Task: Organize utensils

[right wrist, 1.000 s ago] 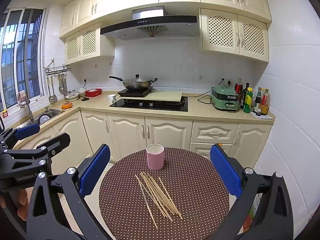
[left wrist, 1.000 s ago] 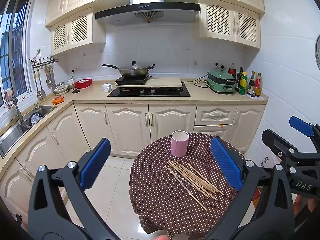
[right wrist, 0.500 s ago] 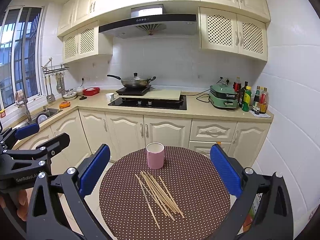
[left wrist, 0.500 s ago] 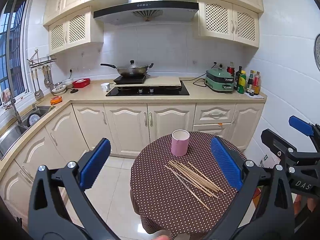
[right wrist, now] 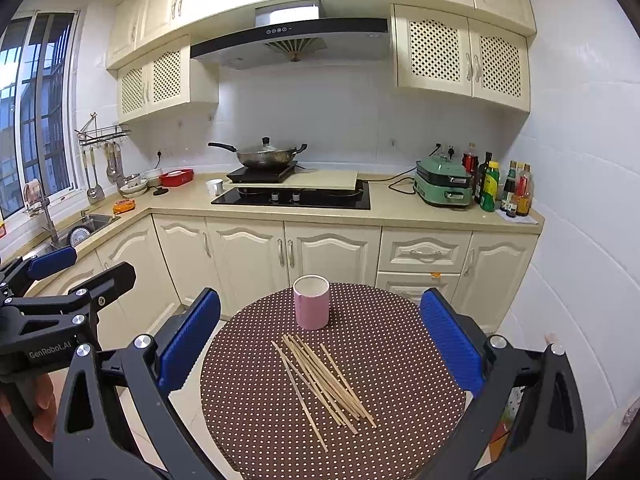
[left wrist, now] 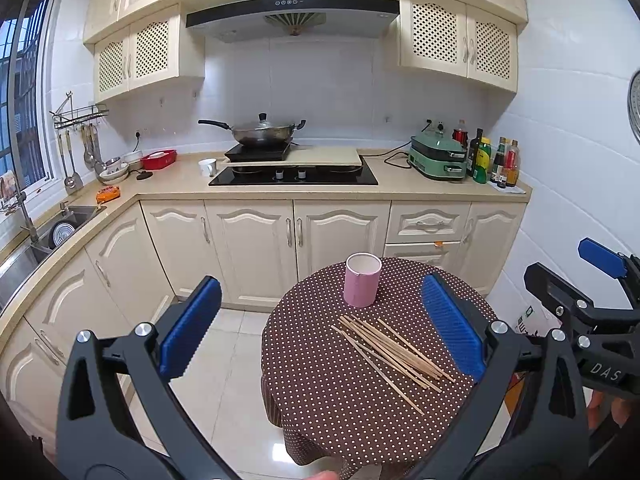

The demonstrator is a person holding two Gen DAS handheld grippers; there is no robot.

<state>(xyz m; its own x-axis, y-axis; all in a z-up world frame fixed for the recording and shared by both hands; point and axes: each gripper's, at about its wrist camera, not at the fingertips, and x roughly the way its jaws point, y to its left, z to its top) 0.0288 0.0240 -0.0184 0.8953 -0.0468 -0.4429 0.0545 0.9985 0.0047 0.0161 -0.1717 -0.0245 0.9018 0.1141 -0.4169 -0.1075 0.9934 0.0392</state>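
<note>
Several thin wooden chopsticks lie loose in a fanned pile on a small round table with a brown dotted cloth; they also show in the right wrist view. A pink cylindrical holder stands upright and empty-looking just behind them, also in the right wrist view. My left gripper is open and empty, held above and in front of the table. My right gripper is open and empty, to the right of the left one.
The round table stands on a tiled floor in front of cream kitchen cabinets. A counter with a hob and wok, a green cooker, bottles and a sink lies behind.
Both grippers have drifted slightly, so the table sits a little further right in the left view. Both stay open; nothing on the table has moved.
</note>
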